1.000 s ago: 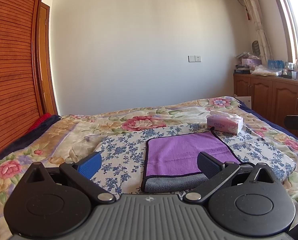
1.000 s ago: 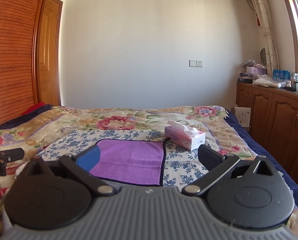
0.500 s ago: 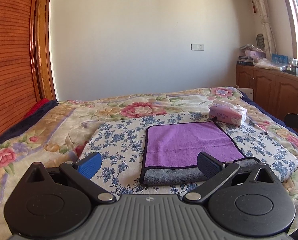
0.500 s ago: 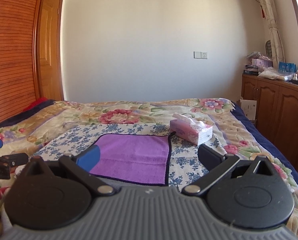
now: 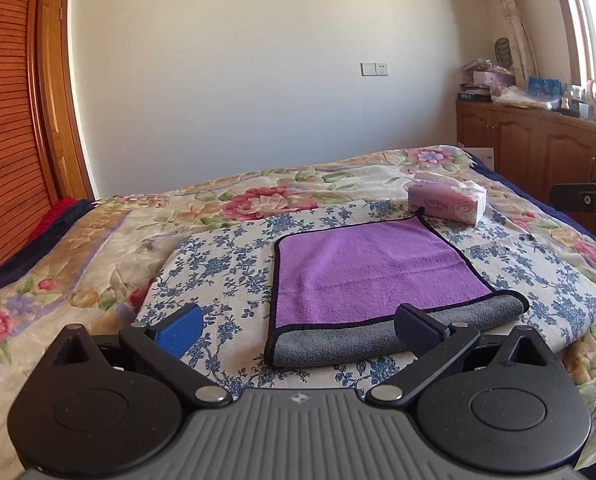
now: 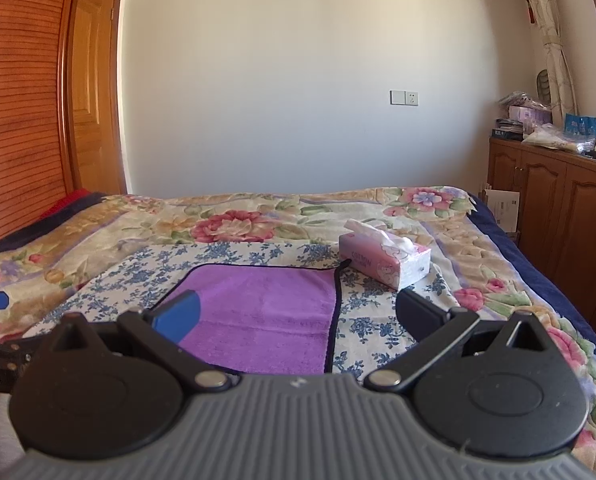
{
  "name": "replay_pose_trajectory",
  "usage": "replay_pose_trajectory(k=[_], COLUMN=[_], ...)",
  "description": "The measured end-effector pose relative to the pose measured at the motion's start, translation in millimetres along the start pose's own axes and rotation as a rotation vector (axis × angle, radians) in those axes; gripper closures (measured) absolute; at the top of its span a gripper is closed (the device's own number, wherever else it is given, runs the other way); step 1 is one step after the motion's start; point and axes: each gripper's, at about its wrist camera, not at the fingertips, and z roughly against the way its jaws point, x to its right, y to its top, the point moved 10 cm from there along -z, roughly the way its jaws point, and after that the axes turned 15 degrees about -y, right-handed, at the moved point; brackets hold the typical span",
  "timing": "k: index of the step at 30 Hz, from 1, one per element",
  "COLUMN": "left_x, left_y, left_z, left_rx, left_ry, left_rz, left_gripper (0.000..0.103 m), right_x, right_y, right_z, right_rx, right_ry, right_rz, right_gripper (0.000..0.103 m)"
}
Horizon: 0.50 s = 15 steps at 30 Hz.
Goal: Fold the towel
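Observation:
A purple towel (image 5: 369, 268) with a black hem lies flat on a blue-flowered cloth on the bed; its grey underside shows along the near edge. It also shows in the right wrist view (image 6: 266, 312). My left gripper (image 5: 298, 326) is open and empty, just short of the towel's near left corner. My right gripper (image 6: 298, 314) is open and empty, above the towel's near right part. The right gripper's tip shows at the left wrist view's right edge (image 5: 585, 200).
A pink tissue box (image 5: 447, 200) sits beyond the towel's far right corner, also in the right wrist view (image 6: 385, 260). Wooden cabinets (image 6: 557, 208) with clutter stand to the right. A wooden slatted wall (image 5: 6, 160) and door are on the left.
Both grippers have tilted a little downward and moved slightly, so the bed and towel sit higher in view. Both stay open and empty. The towel has not moved.

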Motion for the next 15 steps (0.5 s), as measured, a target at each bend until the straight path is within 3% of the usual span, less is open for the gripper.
replay_pose_trajectory(k=[15], left_x=[-7.7], left_y=[8.1], left_z=[-29.4], left_rx=[-0.037], left_ry=[-0.040], left_rz=[0.014], left_gripper=[0.000], right_x=[-8.0], right_y=[-0.2], right_z=[-32.0], right_rx=[-0.043], right_ry=[0.016], right_rz=[0.086], right_gripper=[0.000])
